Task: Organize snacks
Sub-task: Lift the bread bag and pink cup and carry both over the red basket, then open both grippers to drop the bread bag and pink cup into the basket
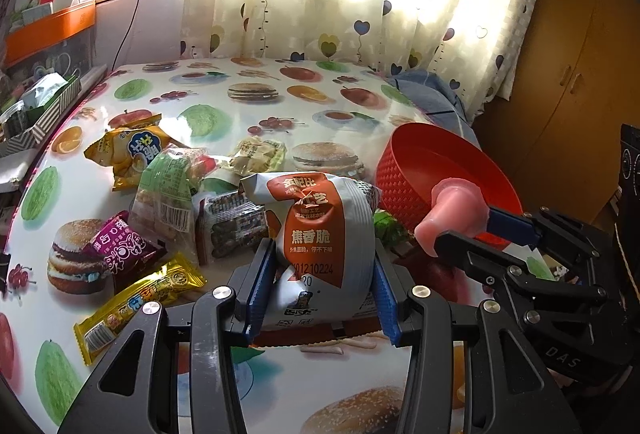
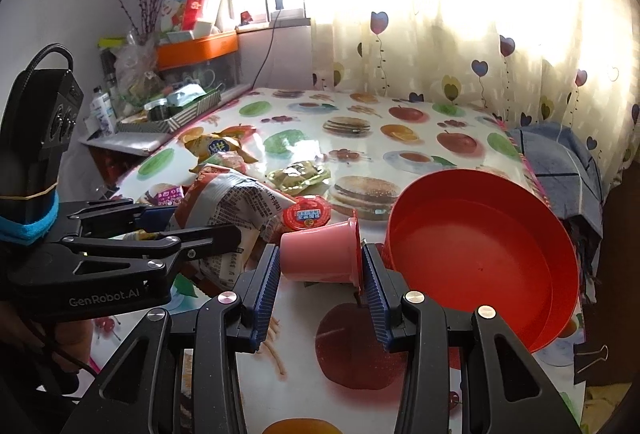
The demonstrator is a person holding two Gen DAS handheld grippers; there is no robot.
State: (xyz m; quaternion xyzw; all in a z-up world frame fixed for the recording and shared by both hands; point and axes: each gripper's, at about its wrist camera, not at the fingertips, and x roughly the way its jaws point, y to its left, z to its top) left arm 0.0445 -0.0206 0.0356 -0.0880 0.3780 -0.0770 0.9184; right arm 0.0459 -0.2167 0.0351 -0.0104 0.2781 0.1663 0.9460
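Observation:
My left gripper [image 1: 320, 274] is shut on a puffy white-and-orange snack bag [image 1: 320, 230], which stands upright between the blue pads above the fruit-print table [image 1: 280, 102]. To its right, my right gripper [image 1: 472, 226] is shut on a pink jelly cup [image 1: 448, 210] in front of the red woven basket [image 1: 404, 178]. In the right wrist view the right gripper [image 2: 320, 274] holds the pink jelly cup [image 2: 320, 254] on its side, just left of the empty red basket [image 2: 480, 254]. The left gripper [image 2: 200, 224] carries the snack bag [image 2: 232, 202] at the left.
Loose snacks lie left of centre: a yellow bag [image 1: 128, 154], a clear biscuit pack [image 1: 172, 194], a purple packet [image 1: 120, 246] and a gold bar [image 1: 140, 306]. A red-lidded jelly cup [image 2: 307, 217] sits by the basket. A striped box [image 1: 44, 110] stands at the left edge.

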